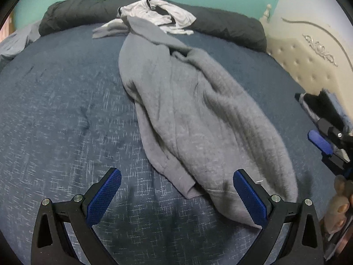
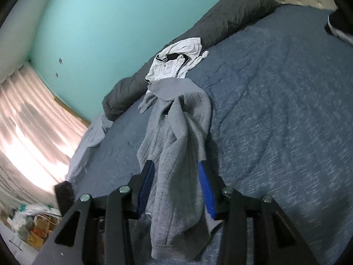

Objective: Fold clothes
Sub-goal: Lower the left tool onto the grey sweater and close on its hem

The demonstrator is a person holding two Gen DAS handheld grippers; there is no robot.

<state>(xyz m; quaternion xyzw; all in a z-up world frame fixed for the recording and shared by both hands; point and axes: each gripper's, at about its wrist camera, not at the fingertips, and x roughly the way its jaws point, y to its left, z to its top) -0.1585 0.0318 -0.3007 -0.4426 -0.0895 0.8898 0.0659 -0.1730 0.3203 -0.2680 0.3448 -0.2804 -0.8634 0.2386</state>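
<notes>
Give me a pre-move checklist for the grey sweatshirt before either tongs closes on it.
1. Left tongs open and unloaded: ok, nothing between the pads.
2. Left tongs lined up on the grey sweatshirt hem: ok, the hem lies between its fingers.
3. Right tongs gripping the fabric: cannot tell; cloth hangs between parted pads.
4. Sweatshirt spread flat: not ok, bunched lengthwise.
5. Sweatshirt clear of the white garment: not ok, its far end meets it.
6. Bedspread has free room to the left: ok.

Both grippers, left gripper and right gripper, share black angular arms, silver round screws and blue knurled pads.
</notes>
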